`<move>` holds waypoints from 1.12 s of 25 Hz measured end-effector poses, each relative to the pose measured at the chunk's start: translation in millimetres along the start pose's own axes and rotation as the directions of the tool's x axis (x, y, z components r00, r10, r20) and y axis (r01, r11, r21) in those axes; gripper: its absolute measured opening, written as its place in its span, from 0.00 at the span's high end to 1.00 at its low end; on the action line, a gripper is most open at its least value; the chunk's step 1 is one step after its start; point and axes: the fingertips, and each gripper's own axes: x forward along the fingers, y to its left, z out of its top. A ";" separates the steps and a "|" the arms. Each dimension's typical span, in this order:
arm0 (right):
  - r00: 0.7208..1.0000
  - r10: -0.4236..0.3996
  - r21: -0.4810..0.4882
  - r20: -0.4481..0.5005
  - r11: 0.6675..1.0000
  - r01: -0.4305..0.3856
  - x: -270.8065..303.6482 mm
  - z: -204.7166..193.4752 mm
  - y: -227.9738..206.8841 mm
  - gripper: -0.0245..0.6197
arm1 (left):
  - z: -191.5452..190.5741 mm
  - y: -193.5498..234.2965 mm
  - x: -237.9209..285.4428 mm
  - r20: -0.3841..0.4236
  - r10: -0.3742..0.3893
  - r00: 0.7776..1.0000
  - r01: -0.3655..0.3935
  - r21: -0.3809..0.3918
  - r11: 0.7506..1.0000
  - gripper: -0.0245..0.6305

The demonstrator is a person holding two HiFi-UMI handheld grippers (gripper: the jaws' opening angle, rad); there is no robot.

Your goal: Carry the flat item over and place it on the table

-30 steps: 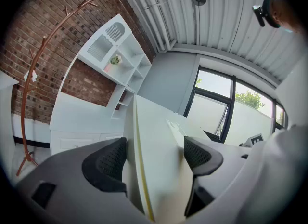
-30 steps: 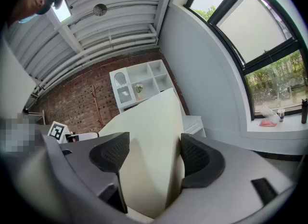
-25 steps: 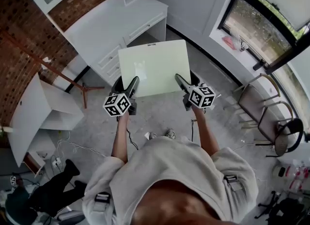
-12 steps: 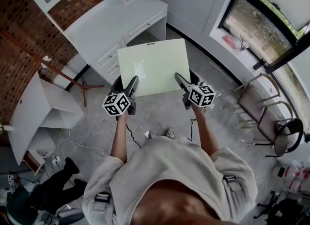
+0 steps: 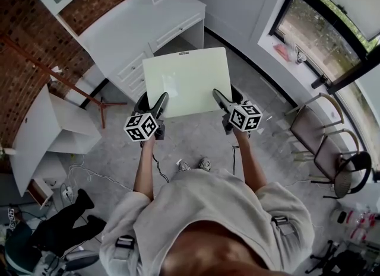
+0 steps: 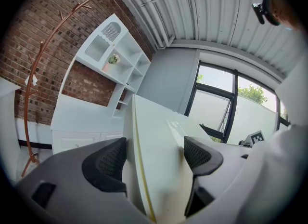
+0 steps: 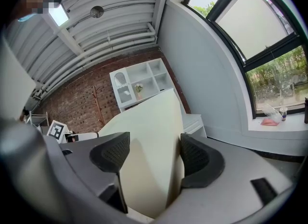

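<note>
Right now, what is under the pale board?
Grey floor shows around the board, held at its near edge by the left tongs and right tongs. The floor directly beneath and part of the white desk are covered.

Chairs (image 5: 310, 130) on grey floor (image 5: 196, 139)

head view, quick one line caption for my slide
A person holds a pale flat panel over the floor, left gripper and right gripper each clamped on its near edge.
</note>
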 end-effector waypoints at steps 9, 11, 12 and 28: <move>1.000 0.023 0.004 0.007 1.000 -0.023 2.0 10.9 -26.2 0.43 | 1.1 -16.9 19.6 0.015 0.022 1.000 -0.023 0.013 1.000 0.38; 1.000 0.027 0.003 0.006 1.000 -0.027 3.3 12.0 -30.5 0.43 | 0.1 -18.4 22.6 0.017 0.024 1.000 -0.025 0.012 1.000 0.38; 1.000 0.029 0.002 0.007 1.000 -0.029 5.0 13.3 -31.7 0.43 | 0.1 -17.8 24.2 0.018 0.026 0.999 -0.026 0.010 1.000 0.38; 1.000 -0.008 -0.016 -0.008 1.000 0.008 95.2 27.5 -63.1 0.44 | 12.5 46.7 107.4 0.008 0.000 1.000 0.000 -0.028 1.000 0.38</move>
